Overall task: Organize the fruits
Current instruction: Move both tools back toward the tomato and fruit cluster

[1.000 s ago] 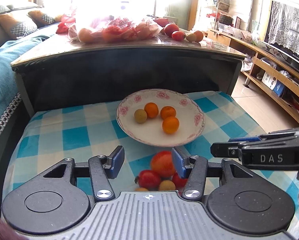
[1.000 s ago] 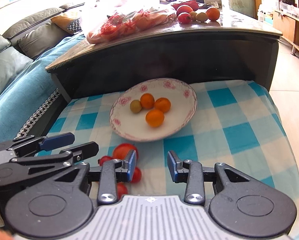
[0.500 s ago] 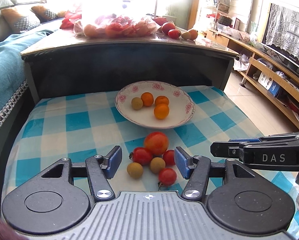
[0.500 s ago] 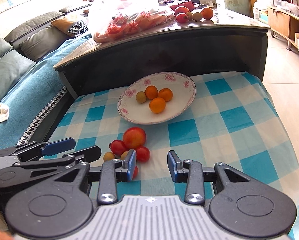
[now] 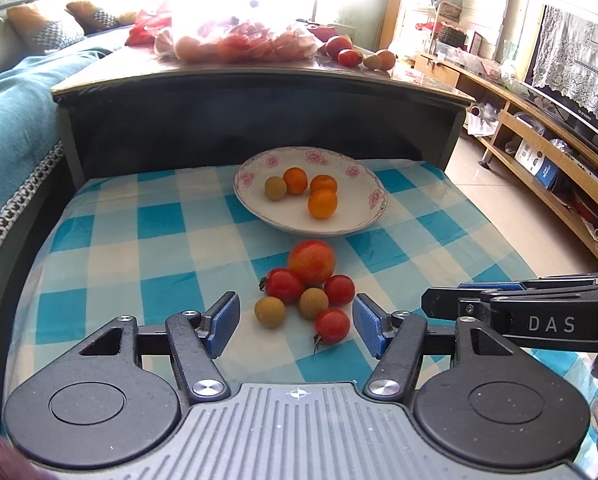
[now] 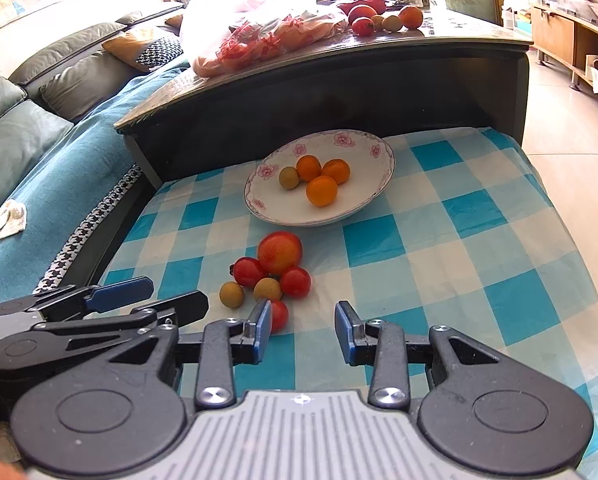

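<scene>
A home living room (sofa (image 6: 39, 120), TV shelf (image 5: 539, 152), coffee table (image 6: 339, 64)).

My left wrist camera looks along its fingers toward 12 o'clock, close above the checked cloth (image 5: 111, 256). My right does likewise. Both share the plate (image 5: 363, 216) (image 6: 379, 184).

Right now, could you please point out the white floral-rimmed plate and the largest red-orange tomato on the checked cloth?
White floral-rimmed plate (image 5: 255, 179): left wrist view, left rim.
Largest red-orange tomato (image 5: 311, 261): left wrist view, its middle.
</scene>
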